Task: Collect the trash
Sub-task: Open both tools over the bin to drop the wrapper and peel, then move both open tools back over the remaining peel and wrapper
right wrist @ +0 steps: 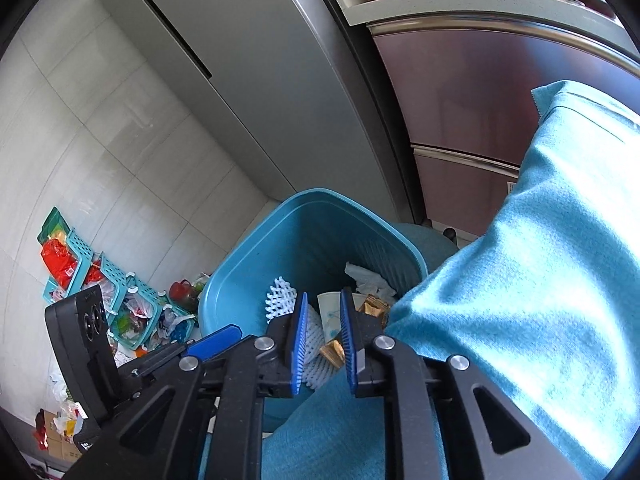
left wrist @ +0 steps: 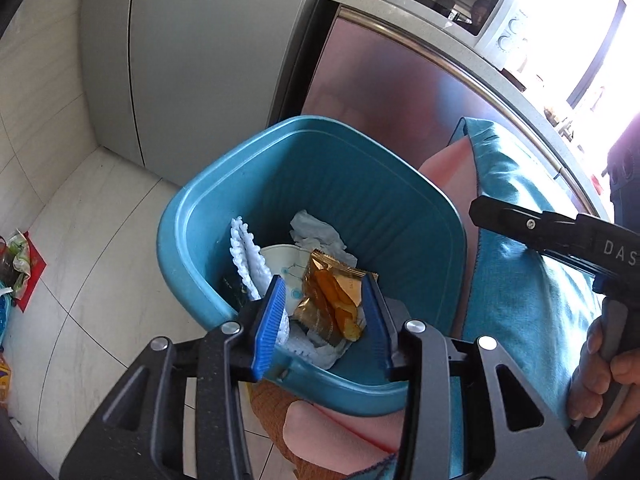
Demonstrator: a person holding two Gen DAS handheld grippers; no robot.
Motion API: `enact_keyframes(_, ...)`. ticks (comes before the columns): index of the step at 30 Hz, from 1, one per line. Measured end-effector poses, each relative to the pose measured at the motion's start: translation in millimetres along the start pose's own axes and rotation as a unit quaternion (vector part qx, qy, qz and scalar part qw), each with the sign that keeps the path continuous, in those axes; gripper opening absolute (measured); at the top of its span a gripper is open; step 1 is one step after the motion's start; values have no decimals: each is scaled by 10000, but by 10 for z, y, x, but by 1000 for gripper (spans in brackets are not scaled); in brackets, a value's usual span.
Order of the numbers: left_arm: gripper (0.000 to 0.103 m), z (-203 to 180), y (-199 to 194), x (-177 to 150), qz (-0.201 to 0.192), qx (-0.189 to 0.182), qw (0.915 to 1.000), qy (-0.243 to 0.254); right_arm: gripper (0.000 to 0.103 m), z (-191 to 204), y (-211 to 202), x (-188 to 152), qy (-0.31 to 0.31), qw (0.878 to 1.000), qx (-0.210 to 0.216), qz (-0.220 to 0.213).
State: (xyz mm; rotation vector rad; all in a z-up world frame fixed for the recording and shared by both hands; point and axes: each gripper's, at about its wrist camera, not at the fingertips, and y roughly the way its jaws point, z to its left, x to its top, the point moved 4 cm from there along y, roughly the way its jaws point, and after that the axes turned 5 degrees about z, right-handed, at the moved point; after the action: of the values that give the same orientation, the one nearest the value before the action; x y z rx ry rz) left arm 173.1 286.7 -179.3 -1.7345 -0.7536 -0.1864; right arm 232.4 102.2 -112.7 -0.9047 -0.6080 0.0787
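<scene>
Over the blue bin (left wrist: 224,240) I held the left tool (left wrist: 326,312) with its blue pads parted, the gold snack wrapper (left wrist: 328,300) lying between them among white foam netting (left wrist: 246,260), a paper cup (left wrist: 282,264) and crumpled tissue (left wrist: 316,232). To its right, my right tool (right wrist: 324,334) stood slightly parted and empty above the same bin, beside a blue cloth (right wrist: 540,280)

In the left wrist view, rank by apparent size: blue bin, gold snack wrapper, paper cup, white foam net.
1. blue bin
2. gold snack wrapper
3. white foam net and paper cup: similar, both partly hidden, unranked.
</scene>
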Motion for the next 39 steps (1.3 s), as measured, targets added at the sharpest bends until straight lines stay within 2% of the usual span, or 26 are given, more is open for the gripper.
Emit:
enact_keyframes(9,40,-173,-284,-52,-322,-211,9988,312,20,-38,-244,-117,-164,9998,13,-146)
enact_keyframes(18,45,-778,-680,-144,-691,-745,9887,1098,26,-202,-928,-463,-408,9972,-114,-609)
enact_keyframes(23,45,-1249,-746,-258,-639,-1130,9797,1527,26,-555,-1445,-740,-157,9943,-437,-959)
enact_keyframes(29,45,-1913,-657,-437,-376,-1555,9655,2053,27,-1105,-2023,-1139,420,9857,-962,-1316)
enact_keyframes(33,45,-2367,-589,-565,-193,-1765,9539,2421,27,-1537,-2369,-1389,824,9762,-1317,-1511)
enact_keyframes(39,45,-3074,-460,-772,45,-2031,9351,2903,28,-2102,-2823,-1688,1380,9557,-1866,-1809)
